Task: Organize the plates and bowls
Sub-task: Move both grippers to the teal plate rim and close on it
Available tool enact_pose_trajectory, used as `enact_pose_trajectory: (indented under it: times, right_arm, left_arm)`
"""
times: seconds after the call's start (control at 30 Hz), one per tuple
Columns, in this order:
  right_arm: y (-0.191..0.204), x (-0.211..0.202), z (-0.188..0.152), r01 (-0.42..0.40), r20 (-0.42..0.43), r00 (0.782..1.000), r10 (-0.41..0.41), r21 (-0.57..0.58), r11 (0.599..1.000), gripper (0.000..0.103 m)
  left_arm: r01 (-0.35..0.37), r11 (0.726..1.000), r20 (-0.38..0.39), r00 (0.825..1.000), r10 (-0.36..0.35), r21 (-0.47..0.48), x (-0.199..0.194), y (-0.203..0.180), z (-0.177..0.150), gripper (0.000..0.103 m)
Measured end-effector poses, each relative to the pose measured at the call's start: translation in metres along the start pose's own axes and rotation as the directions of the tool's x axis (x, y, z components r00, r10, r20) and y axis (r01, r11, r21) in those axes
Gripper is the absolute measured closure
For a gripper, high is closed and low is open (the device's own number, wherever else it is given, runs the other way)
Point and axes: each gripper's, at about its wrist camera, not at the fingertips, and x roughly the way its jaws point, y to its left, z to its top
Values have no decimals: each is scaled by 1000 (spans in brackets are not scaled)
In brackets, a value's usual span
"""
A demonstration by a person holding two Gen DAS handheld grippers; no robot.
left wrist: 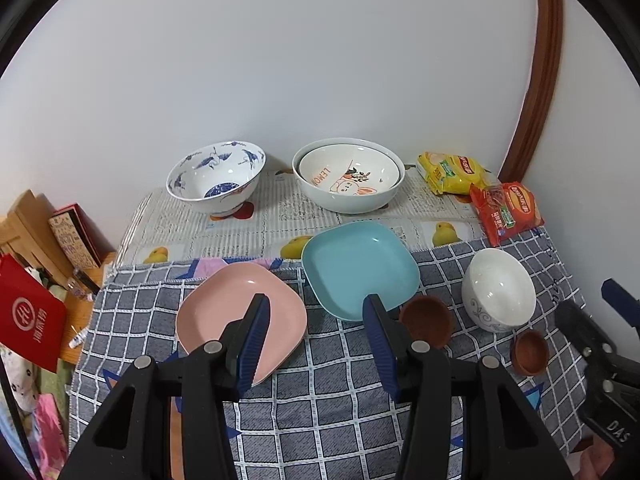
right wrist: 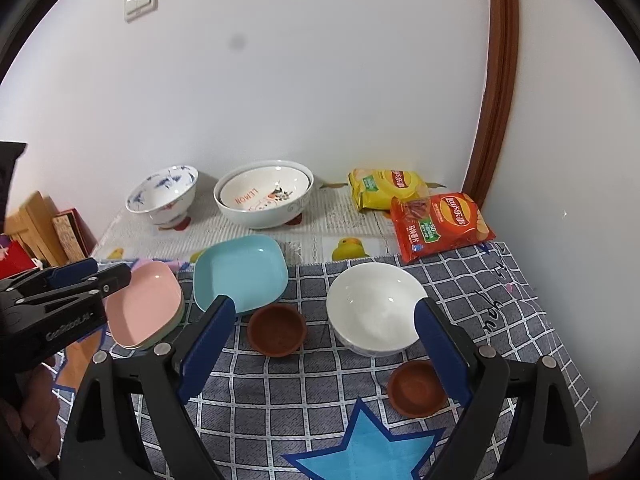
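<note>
The right gripper (right wrist: pixel 322 344) is held spread and empty, the white bowl (right wrist: pixel 374 308) framed just ahead, presumably for pickup.

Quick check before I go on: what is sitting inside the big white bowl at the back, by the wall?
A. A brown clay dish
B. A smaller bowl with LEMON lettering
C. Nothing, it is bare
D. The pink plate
B: the big white bowl holds a smaller bowl with orange LEMON lettering nested in it, seen in both wrist views.
</note>
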Motion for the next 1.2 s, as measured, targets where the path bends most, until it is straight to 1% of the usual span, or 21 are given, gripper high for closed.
enact_pose_trajectory:
  times: [0.1,0.17,0.23,0.3,0.33,0.43,0.57,0.7,0.77,0.87,1.0,1.13,1.2]
  right_arm:
    - [-8,-4,-2,-31,12,999,30,25,999,13]
    - [-14,-4,-2,-42,16,999,41,54,998,13]
    - [-17,-1,-2,-35,6,999,35,75,997,13]
    - [-19,3,-2,-44,-20,999,46,82,996,13]
    - [-20,5,-1,-54,-27,998,56,81,995,13]
    - [-21,9,-1,-50,-26,998,52,72,996,13]
    - [-16,18,3,-39,-39,998,40,32,999,13]
    - [-9,30,5,-42,-55,998,42,7,999,13]
    - [-7,39,5,-47,-74,996,47,3,999,13]
    - [-2,55,5,-60,-108,992,60,1,998,13]
    - [8,74,4,-69,-116,991,66,-21,997,13]
    - [16,94,7,-97,-146,985,93,-17,995,14]
    - [20,107,8,-117,-162,980,115,1,993,17]
  left_arm:
    - [-19,1000,18,1000,18,10,-4,-7,0,57]
    - [-22,1000,14,1000,22,10,-5,-9,2,57]
    - [-19,1000,5,1000,19,6,-4,-11,3,57]
    - [-22,1000,6,1000,22,2,-3,-12,4,57]
    - [-23,1000,6,1000,23,0,-2,-13,4,57]
    - [-27,1000,11,1000,27,-9,3,-12,7,57]
    - [-45,999,45,998,45,-9,10,-12,13,57]
    - [-9,999,58,998,12,-49,25,-8,20,57]
    - [-3,998,49,999,6,-59,36,-8,22,57]
    - [8,997,14,1000,-7,-73,53,-6,22,57]
    - [17,995,-23,1000,-19,-94,72,2,19,57]
    - [2,997,-58,998,-7,-82,92,9,19,57]
    - [6,998,-83,996,-12,-67,102,10,19,57]
